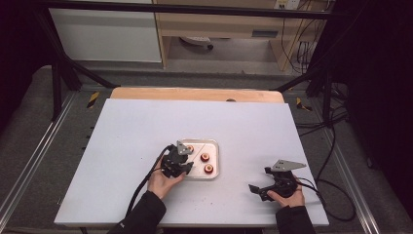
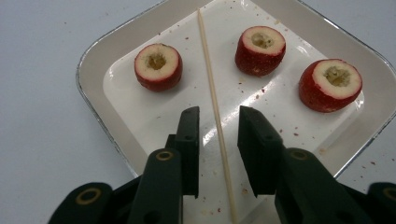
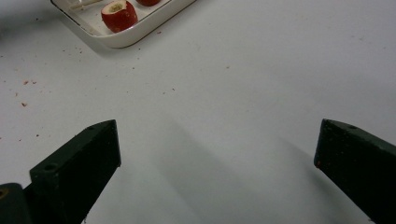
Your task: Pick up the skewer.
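A white tray (image 2: 88,88) holds three cored red fruit pieces (image 2: 158,66) (image 2: 260,50) (image 2: 330,84) and a thin wooden skewer (image 2: 208,65) lying along its middle. My left gripper (image 2: 218,114) is low over the tray's near end, and its jaws straddle the skewer with a narrow gap on each side, so the pads are not touching it. In the high view the left gripper (image 1: 185,165) sits at the tray's (image 1: 217,161) left side. My right gripper (image 1: 259,179) rests at the front right of the table, wide open (image 3: 217,126), with nothing between its jaws.
The tray stands near the middle of a white tabletop (image 1: 146,126). Small red crumbs dot the surface near the tray's corner (image 3: 126,39). Cables trail from both grippers towards the table's front edge. A wooden strip (image 1: 195,93) runs along the far edge.
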Demonstrator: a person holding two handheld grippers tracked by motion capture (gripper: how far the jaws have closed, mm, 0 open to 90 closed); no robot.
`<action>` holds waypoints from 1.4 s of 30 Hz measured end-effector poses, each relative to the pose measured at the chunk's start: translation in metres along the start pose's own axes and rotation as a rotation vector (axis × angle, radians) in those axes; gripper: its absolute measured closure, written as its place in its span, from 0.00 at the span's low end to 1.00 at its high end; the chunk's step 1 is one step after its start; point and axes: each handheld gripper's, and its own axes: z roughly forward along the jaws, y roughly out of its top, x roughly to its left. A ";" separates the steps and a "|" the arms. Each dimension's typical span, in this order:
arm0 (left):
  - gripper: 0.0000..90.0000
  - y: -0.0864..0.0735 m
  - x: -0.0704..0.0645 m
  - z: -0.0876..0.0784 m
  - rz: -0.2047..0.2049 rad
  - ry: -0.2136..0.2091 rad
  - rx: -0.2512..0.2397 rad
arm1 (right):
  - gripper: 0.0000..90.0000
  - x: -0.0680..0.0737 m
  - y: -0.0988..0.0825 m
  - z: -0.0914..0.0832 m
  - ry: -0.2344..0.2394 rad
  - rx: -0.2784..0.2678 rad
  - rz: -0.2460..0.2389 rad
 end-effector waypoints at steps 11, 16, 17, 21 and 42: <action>0.92 -0.002 -0.005 0.005 -0.008 0.012 0.001 | 0.01 0.000 0.000 0.000 0.001 0.003 0.001; 0.96 -0.003 -0.007 0.005 -0.014 0.034 -0.006 | 0.01 0.000 0.000 0.000 0.001 0.002 0.001; 0.97 -0.003 -0.007 0.005 -0.020 0.038 -0.009 | 0.01 0.000 0.000 0.000 0.002 0.002 0.001; 0.98 -0.005 -0.007 0.005 -0.042 0.038 -0.019 | 0.01 0.000 0.000 0.000 0.002 0.002 0.001; 0.98 -0.005 0.000 -0.021 -0.029 -0.003 -0.097 | 0.01 0.001 0.001 -0.001 -0.004 -0.006 -0.008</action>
